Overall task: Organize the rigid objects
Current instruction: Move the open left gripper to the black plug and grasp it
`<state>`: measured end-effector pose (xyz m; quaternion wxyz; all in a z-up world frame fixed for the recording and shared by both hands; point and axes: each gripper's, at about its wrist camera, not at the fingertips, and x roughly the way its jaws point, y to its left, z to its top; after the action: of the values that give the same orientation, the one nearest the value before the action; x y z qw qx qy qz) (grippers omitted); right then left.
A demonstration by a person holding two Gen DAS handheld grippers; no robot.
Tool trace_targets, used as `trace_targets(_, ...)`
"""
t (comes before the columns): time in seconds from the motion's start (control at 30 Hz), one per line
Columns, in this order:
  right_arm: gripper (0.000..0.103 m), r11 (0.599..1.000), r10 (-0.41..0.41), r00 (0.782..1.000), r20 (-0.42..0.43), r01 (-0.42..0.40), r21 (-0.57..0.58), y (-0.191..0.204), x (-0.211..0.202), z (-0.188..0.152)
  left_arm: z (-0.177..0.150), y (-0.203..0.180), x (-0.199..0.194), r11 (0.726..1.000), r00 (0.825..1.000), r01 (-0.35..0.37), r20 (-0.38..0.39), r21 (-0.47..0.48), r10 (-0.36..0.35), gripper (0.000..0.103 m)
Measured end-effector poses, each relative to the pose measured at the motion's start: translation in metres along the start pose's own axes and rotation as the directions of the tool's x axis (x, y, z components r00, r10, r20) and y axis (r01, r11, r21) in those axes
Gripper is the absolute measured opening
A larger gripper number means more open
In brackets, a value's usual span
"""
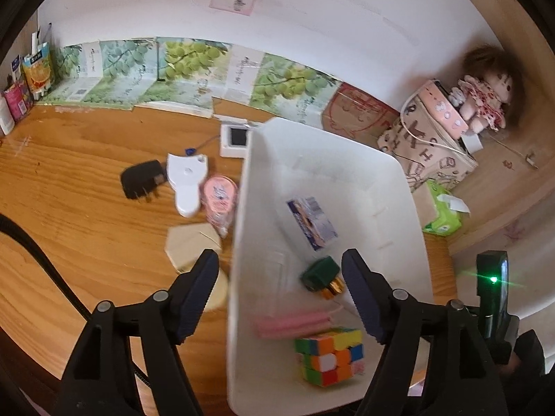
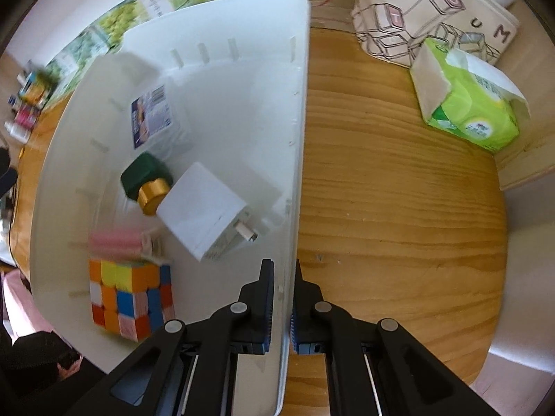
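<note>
white bin (image 2: 215, 79) | rigid, tilted (slotted walls) | holds Rubik's cube (image 2: 130, 298)

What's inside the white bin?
In the white bin: a puzzle cube, a pink bundle, a green and gold bottle, a white charger and a blue packet. Anything underneath them is hidden.

My left gripper (image 1: 279, 289) stood with jaws wide apart, straddling the left wall of the white bin (image 1: 239, 242). Nothing was between the pads. The bin held a puzzle cube (image 1: 329, 355), a pink stick (image 1: 293, 322), a green-capped bottle (image 1: 321, 274) and a blue packet (image 1: 311, 222).
</note>
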<state>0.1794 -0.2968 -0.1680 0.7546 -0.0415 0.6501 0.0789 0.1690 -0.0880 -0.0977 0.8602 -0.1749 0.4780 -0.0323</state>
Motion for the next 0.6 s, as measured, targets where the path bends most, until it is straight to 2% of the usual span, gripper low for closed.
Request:
trace_targets(0.37, 0.008, 0.979, -0.011, 1.000, -0.010, 0.013, 0.204, -0.011, 0.008, 0.016, 0.026, 0.058, 0.003, 0.995, 0.996, -0.086, -0.016, -0.051, 0.085, 0.077)
trace_targets(0.6, 0.008, 0.948, -0.013, 1.000, -0.011, 0.016, 0.318, -0.019, 0.009, 0.016, 0.045, 0.089, 0.017, 0.992, 0.988, -0.128, -0.093, -0.005, 0.127, 0.077)
